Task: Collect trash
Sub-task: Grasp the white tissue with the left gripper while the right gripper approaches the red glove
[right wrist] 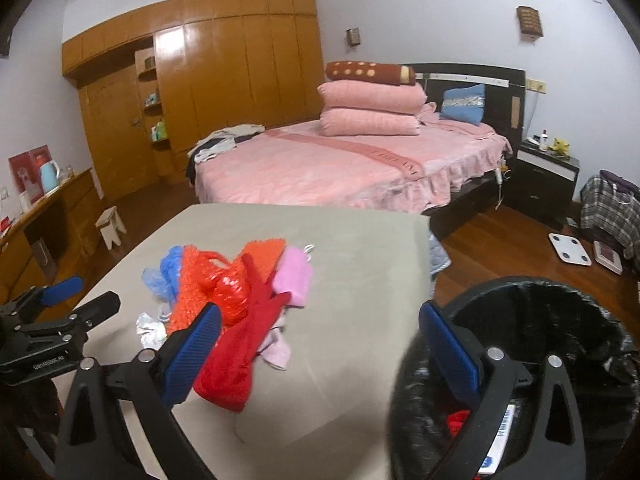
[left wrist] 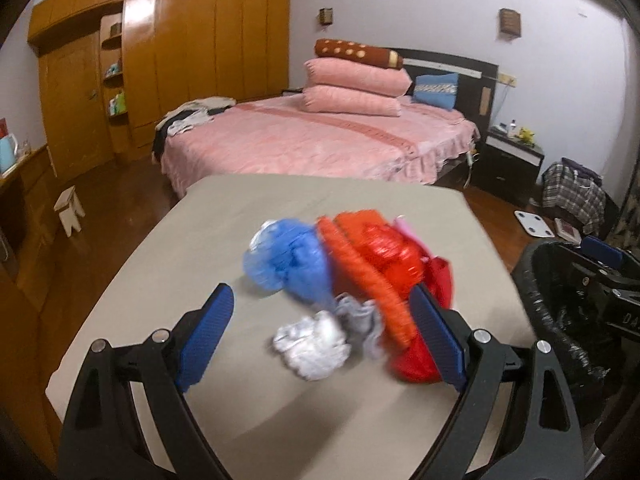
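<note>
Trash pile [left wrist: 344,280] sits mid-counter [left wrist: 240,208]: blue bag, orange mesh, red bags, crumpled white scraps, pink piece on the pile's far side. Left tongs [left wrist: 324,340] spread wide and empty, low over the near edge of the pile, white scrap between the pads but not touched. Right tongs [right wrist: 320,354] also spread, empty, between pile and black-lined bin [right wrist: 560,320]. Bin stands just off the counter's right edge, some trash already inside.
</note>
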Motion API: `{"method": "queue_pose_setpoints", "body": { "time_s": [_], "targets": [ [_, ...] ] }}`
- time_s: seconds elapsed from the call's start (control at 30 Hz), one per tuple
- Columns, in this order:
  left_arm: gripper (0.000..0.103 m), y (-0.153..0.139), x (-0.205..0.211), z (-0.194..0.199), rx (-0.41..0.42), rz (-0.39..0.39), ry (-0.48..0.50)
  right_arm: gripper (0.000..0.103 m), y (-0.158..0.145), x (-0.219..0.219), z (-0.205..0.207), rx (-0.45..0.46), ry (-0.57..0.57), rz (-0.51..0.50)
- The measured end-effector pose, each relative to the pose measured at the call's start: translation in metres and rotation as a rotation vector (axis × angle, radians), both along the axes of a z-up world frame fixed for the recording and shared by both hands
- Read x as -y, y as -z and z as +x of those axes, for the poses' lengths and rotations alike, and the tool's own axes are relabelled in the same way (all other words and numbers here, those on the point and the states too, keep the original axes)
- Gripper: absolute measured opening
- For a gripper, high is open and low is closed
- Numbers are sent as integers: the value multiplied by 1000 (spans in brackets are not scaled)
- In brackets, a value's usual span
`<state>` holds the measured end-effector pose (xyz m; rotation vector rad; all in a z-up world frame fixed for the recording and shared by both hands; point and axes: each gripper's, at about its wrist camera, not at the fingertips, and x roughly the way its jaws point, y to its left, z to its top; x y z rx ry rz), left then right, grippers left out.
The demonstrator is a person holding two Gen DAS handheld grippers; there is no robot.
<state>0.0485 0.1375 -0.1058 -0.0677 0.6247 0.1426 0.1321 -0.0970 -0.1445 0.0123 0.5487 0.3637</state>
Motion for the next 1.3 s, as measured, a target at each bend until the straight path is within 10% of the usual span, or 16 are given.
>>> {"method": "queue_pose_setpoints", "body": {
  "time_s": [0.7,1.1,1.3],
  "targets": [
    [65,63,-16,28,-159,-63,-12,86,33,-30,9,-79,-54,-68],
    [19,72,-18,30,-176,-120,10,86,38,-37,11,-104,-78,-74],
    [14,57,-22,24,-139,-120,-7,83,38,-45,9,-105,-93,-74]
  ]
}}
